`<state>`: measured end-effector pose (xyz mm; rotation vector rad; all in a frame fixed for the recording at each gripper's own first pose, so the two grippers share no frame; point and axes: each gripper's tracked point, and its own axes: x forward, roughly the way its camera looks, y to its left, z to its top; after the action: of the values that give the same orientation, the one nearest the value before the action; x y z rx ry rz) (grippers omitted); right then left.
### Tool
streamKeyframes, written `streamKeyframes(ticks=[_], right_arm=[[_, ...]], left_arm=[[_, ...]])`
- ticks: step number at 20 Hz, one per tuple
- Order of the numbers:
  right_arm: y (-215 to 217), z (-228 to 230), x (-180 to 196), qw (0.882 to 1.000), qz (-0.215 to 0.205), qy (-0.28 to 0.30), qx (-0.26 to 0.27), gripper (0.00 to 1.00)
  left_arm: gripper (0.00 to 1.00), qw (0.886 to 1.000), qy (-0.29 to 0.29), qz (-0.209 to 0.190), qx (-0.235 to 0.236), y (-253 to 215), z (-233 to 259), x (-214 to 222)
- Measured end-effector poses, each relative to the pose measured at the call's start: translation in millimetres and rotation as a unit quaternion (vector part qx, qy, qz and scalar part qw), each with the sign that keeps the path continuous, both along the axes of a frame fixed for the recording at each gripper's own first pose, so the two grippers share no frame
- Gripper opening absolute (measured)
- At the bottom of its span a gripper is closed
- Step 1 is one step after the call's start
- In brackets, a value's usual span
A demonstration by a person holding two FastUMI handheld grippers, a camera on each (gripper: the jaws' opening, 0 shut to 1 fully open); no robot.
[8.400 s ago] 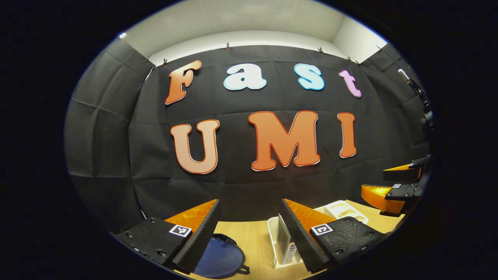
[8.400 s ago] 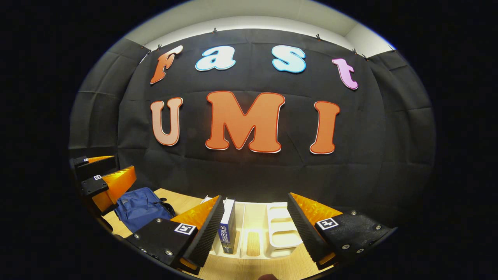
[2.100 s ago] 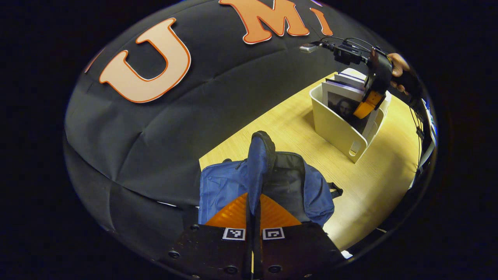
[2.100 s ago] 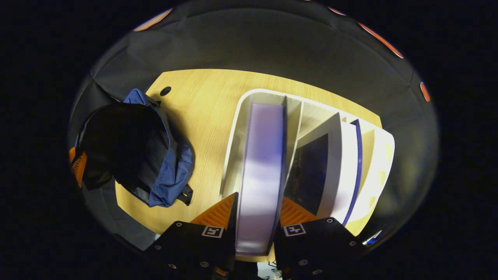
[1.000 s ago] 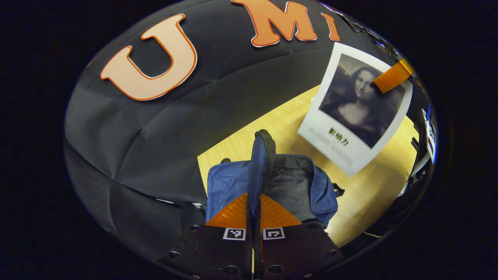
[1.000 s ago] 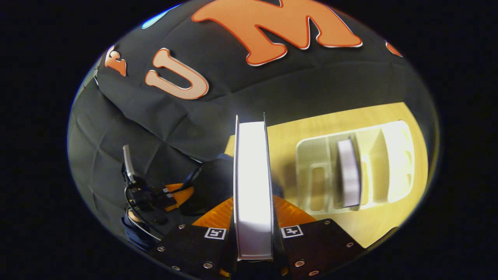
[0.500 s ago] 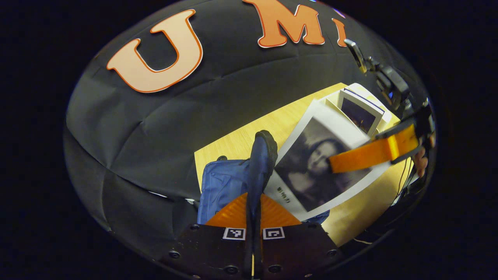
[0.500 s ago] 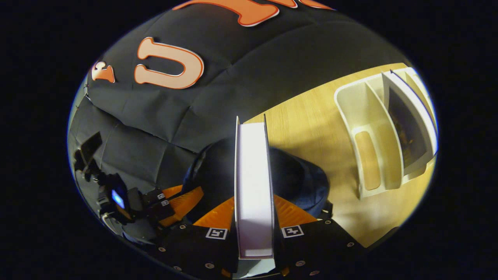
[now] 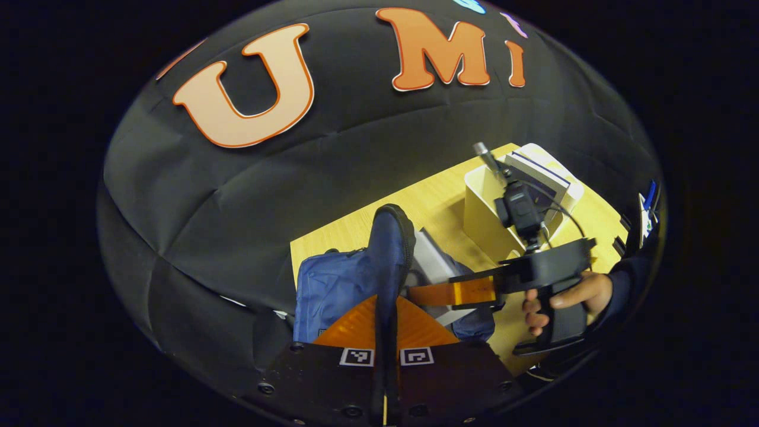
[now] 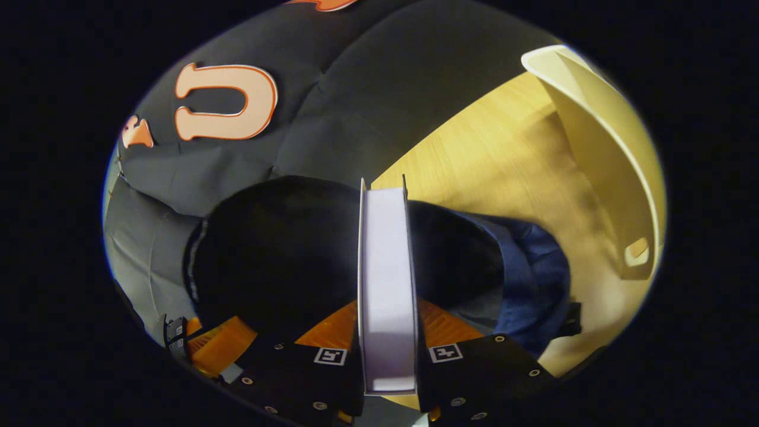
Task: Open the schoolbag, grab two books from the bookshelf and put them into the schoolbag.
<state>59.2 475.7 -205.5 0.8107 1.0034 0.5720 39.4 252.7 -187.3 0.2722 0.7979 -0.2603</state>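
Observation:
The blue schoolbag (image 9: 332,287) stands open on the wooden table. My left gripper (image 9: 385,323) is shut on the bag's raised blue flap (image 9: 388,249), holding the mouth open. My right gripper (image 10: 386,323) is shut on a white book (image 10: 385,279), edge toward the camera, its far end inside the bag's dark opening (image 10: 278,255). In the left gripper view the right gripper (image 9: 456,292) and the hand (image 9: 569,296) holding it reach over the bag, with the book (image 9: 433,267) partly inside. The white bookshelf (image 9: 492,201) holds another book (image 9: 536,172).
The bookshelf (image 10: 599,148) sits to the right of the bag on the wooden table (image 10: 504,160). The black cloth wall runs close behind the bag. The left gripper's orange finger (image 10: 216,347) shows at the lower left in the right gripper view.
The right gripper has carried the book from above the bag down into its mouth; the cover that faced the left camera is now mostly hidden. The left gripper keeps holding the flap.

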Motion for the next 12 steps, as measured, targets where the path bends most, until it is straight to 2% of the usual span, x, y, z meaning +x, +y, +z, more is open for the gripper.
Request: streamKeyframes(ticks=[3, 5, 6, 7, 8, 10, 11, 12], right_arm=[[14, -17, -3, 1.000, 0.001, -0.006, -0.002, 0.35], [20, -33, -1, 0.999, -0.009, -0.023, -0.027, 0.36], [27, -36, 5, 0.999, -0.024, -0.036, -0.028, 0.47], [27, -41, 5, 0.998, -0.027, -0.041, -0.037, 0.46], [31, -45, 4, 0.998, -0.025, -0.042, -0.038, 0.37], [24, -71, -10, 0.996, -0.001, 0.006, -0.093, 0.40], [12, -83, -15, 0.992, 0.000, 0.009, -0.124, 0.40], [-1, -83, -17, 0.989, 0.005, 0.005, -0.150, 0.48]], left_arm=[[0.02, 1.000, 0.002, -0.016, -0.018, -12, 1, -1], [0.02, 0.999, 0.004, -0.026, -0.035, -23, 0, -3], [0.02, 0.999, 0.003, -0.026, -0.040, -27, 0, -2], [0.02, 0.999, 0.001, -0.021, -0.044, -27, 1, -1], [0.02, 0.999, -0.001, -0.022, -0.043, -29, 1, -1], [0.00, 0.999, 0.001, -0.015, -0.045, -26, -1, -2], [0.02, 0.999, 0.003, -0.009, -0.050, -23, -2, -3], [0.02, 0.999, 0.005, -0.003, -0.053, -20, -3, -4]])
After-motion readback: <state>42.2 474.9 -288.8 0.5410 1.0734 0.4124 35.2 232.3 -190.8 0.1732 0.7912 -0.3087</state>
